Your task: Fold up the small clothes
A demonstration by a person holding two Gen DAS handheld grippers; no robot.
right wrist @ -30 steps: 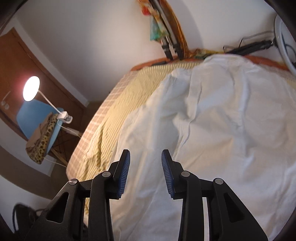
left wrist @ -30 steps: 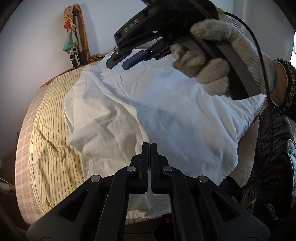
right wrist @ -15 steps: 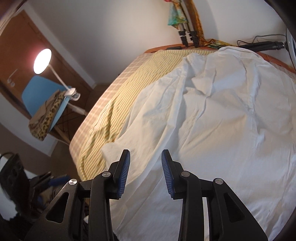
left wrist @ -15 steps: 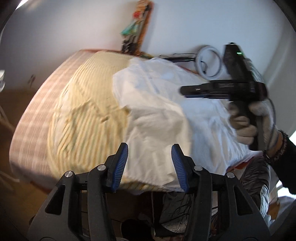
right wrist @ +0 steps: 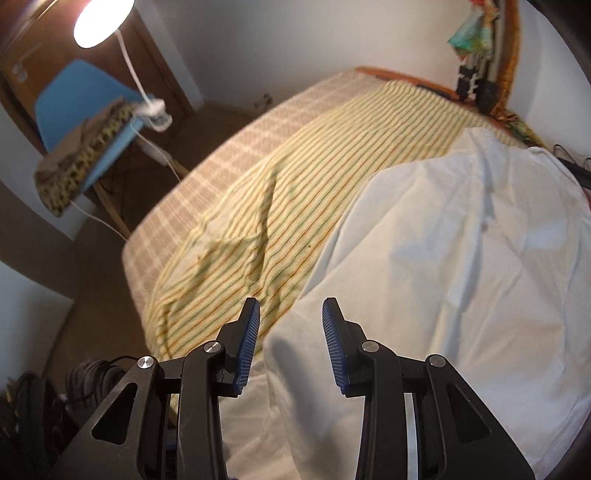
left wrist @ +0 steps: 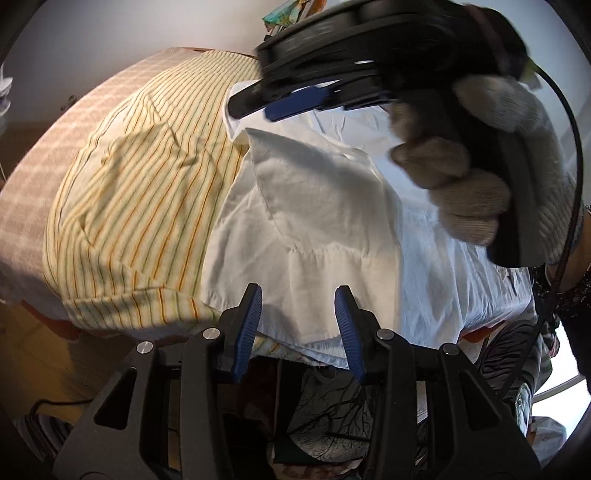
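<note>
A white garment (left wrist: pixel 332 206) lies spread on a yellow striped sheet (left wrist: pixel 140 206) on the bed, with a fold or sleeve lying over its left part. My left gripper (left wrist: pixel 298 325) is open, just above the garment's near hem at the bed's front edge. My right gripper (right wrist: pixel 291 334) is open and empty, hovering over the garment's (right wrist: pixel 461 266) left edge. In the left wrist view the right gripper (left wrist: pixel 295 99) shows from the side, held in a gloved hand (left wrist: pixel 480 158) above the garment's far part.
The bed (right wrist: pixel 229 155) has a checked cover beyond the striped sheet. A lit lamp (right wrist: pixel 103 14) and a blue chair (right wrist: pixel 85 110) with a leopard-print cloth stand at the far left. A patterned item hangs on the wall (right wrist: pixel 476 33).
My left gripper opened and let go of the garment, then swung toward its left near hem. My right gripper, open throughout, moved left toward the garment's edge.
</note>
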